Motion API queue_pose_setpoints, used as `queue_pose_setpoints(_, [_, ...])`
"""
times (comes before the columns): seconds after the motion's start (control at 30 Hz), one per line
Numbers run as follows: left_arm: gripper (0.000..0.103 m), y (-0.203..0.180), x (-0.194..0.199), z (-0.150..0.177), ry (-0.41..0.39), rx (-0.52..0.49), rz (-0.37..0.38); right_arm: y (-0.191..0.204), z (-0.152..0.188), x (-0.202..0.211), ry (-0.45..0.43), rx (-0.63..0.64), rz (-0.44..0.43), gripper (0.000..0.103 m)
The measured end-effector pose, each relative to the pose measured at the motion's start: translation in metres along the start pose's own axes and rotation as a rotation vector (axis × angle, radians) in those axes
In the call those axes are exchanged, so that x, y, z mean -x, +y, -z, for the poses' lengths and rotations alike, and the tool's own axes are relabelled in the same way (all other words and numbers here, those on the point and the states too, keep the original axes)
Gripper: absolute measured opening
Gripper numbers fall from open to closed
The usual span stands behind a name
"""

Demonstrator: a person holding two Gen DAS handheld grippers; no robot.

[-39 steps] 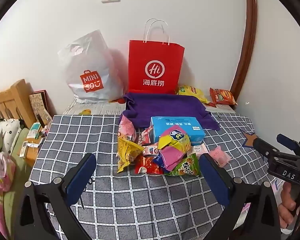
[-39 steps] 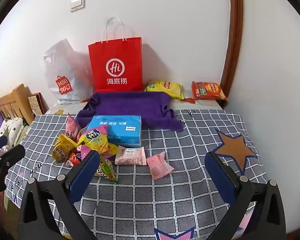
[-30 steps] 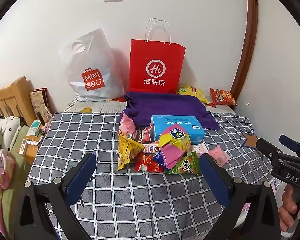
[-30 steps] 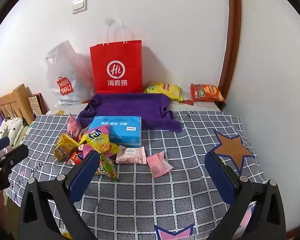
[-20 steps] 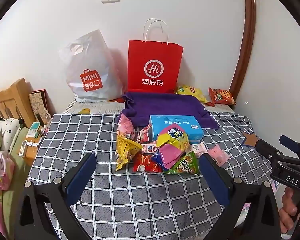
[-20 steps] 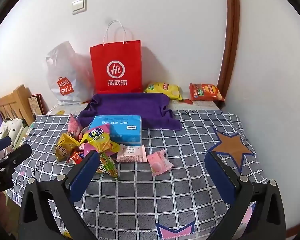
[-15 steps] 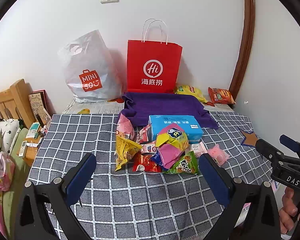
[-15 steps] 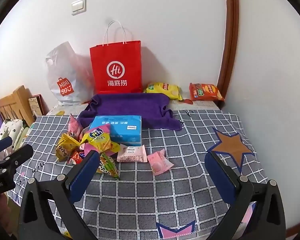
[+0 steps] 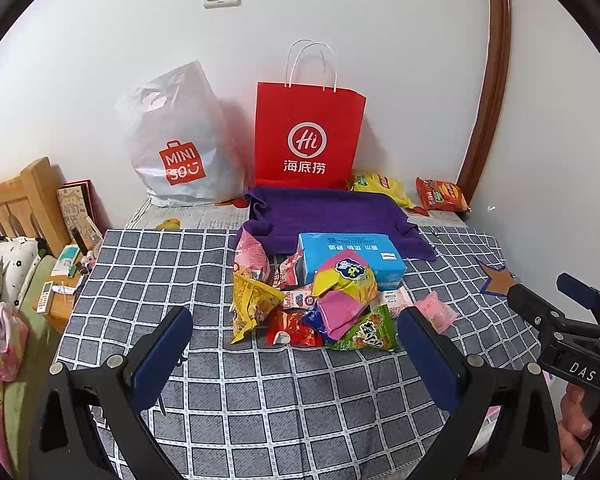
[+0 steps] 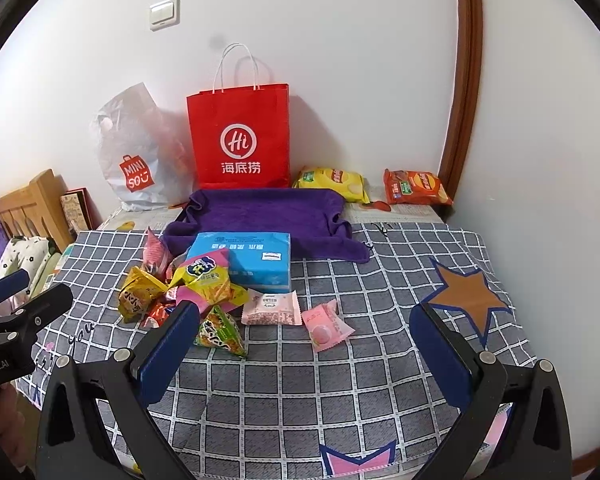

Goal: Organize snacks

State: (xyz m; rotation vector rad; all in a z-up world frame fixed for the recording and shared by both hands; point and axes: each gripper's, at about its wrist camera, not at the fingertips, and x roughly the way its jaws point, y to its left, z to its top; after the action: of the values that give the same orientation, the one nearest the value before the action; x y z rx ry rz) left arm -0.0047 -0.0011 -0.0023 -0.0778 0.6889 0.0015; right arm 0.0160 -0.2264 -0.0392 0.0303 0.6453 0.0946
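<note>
A heap of snack packets (image 9: 320, 300) lies mid-table on the checked cloth (image 9: 172, 264), in front of a blue box (image 9: 352, 258). The same heap (image 10: 188, 288) and blue box (image 10: 248, 256) show in the right wrist view, with two pink packets (image 10: 272, 308) (image 10: 326, 326) lying apart to the right. A red paper bag (image 9: 308, 136) stands at the wall behind a purple towel (image 9: 332, 212). My left gripper (image 9: 296, 344) hangs open just short of the heap. My right gripper (image 10: 304, 340) is open too, above the bare cloth near the pink packets. Neither holds anything.
A white Miniso bag (image 9: 176, 148) leans on the wall left of the red bag. A yellow chip bag (image 10: 332, 182) and an orange one (image 10: 416, 188) lie at the back right. A wooden bed frame (image 9: 20, 204) and clutter sit at the left.
Both views have only drifted slightly; the snacks lie where they were and both grippers have stayed open.
</note>
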Motion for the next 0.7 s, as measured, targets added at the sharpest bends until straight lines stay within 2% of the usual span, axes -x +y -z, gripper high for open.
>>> queue_pose_setpoints(0.7, [0.103,0.0007,0.0002,0.0023,-0.003,-0.007,0.003,-0.0015,0.0047,0.0,0.002,-0.01,0.001,0.103])
